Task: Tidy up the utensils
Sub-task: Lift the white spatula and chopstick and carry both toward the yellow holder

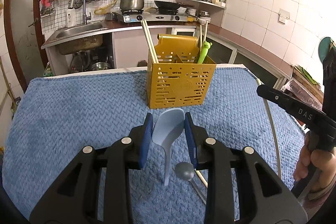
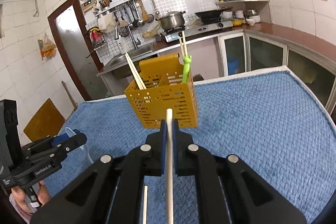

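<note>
Yellow slotted caddy point(image 1: 180, 85) upright at frame centre, holding chopsticks point(image 1: 149, 41) and green frog utensil point(image 1: 204, 51). Pale blue spoon point(image 1: 168, 133) lower centre, bowl raised; white chopstick point(image 2: 169, 156) pointing toward caddy; grey spoon point(image 1: 184, 170) lying flat.

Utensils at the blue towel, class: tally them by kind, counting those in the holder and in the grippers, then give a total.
Chopsticks: 6 (4 in the holder, 1 in the right gripper, 1 on the towel)
Spoons: 2 (blue spoon, grey spoon)
Frog-topped utensil: 1
Total: 9
</note>
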`<state>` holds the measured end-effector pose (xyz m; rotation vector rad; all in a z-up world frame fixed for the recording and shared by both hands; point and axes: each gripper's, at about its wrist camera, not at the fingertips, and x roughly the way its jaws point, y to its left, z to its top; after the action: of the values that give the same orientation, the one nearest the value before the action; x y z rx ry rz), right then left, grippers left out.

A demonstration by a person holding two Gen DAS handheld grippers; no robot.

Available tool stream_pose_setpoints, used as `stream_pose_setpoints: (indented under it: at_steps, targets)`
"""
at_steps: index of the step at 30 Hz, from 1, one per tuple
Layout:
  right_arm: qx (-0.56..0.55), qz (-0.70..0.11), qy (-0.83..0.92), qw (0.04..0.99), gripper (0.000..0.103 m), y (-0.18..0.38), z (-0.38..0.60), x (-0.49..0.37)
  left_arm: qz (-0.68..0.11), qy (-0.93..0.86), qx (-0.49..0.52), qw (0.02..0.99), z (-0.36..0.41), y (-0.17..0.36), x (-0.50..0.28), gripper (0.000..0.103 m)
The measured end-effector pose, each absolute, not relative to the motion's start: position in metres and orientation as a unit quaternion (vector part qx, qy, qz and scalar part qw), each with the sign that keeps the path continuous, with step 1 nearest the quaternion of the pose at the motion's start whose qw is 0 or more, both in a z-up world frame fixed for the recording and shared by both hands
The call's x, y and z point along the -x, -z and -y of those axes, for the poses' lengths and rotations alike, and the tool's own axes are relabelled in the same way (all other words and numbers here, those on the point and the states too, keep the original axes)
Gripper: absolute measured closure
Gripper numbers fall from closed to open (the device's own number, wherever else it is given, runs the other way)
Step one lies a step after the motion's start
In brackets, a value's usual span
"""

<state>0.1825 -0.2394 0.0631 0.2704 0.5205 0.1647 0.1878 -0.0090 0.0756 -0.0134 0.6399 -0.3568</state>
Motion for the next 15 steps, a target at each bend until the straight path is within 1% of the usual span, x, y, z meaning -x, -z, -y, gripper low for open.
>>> stream_pose_setpoints:
  at_steps: [9,15]
  targets:
    - [-0.137,-0.238,-0.086,0.958,0.097,-0.07,0.242,-0.19,-0.307,0.177,0.01,0.935,0.009,-0.085,-0.198,0.074]
    - [-0.116,-0.224,-0.082,0.964,0.097,-0.077,0.237,-0.195,-0.306,0.179,0.008,0.935,0.011,-0.089,-0.207,0.074]
